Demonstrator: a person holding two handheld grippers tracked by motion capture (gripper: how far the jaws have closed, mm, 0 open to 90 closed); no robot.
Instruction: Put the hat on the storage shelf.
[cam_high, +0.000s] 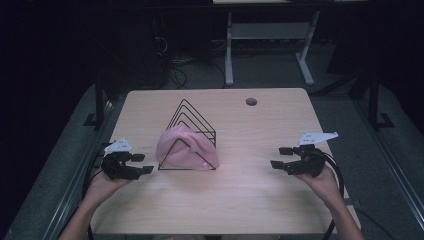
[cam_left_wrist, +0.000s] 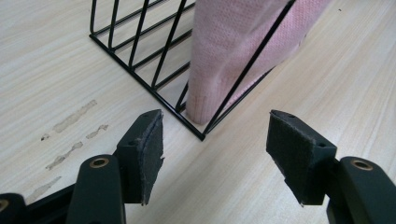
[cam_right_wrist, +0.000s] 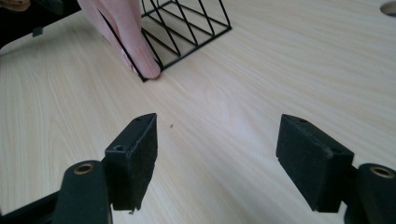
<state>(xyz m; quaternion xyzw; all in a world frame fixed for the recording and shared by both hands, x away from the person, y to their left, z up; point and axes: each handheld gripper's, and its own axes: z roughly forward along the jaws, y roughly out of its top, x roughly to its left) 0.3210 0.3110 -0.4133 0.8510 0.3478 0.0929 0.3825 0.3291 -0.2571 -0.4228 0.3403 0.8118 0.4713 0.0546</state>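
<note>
Sitting in the middle of the table (cam_high: 220, 200), a pink cloth (cam_high: 186, 148) hangs on a black wire rack (cam_high: 192, 120). The rack is shaped like a row of pointed tents, and the cloth covers its front part, the part closest to the person. In the left gripper view, the cloth (cam_left_wrist: 233, 51) goes down inside the wires to the rack's corner (cam_left_wrist: 140, 56), and its bottom edge rests on the wood. In the right gripper view, the cloth (cam_right_wrist: 126, 37) shows at the near end of the rack (cam_right_wrist: 187, 23), with its tip at the rack's bottom corner. The left gripper (cam_high: 141, 164) is just beside the cloth, on its left, and does not touch it. Its jaws are spread wide with nothing between them, and they point at the corner of the rack (cam_left_wrist: 215, 154). The right gripper (cam_high: 282, 157) is well apart from the rack, out on the right side of the table. Its jaws are also spread wide with just bare wood between them (cam_right_wrist: 217, 154). A hand holds each gripper from below. A small round hole (cam_high: 251, 101) sits near the far edge of the table.
</note>
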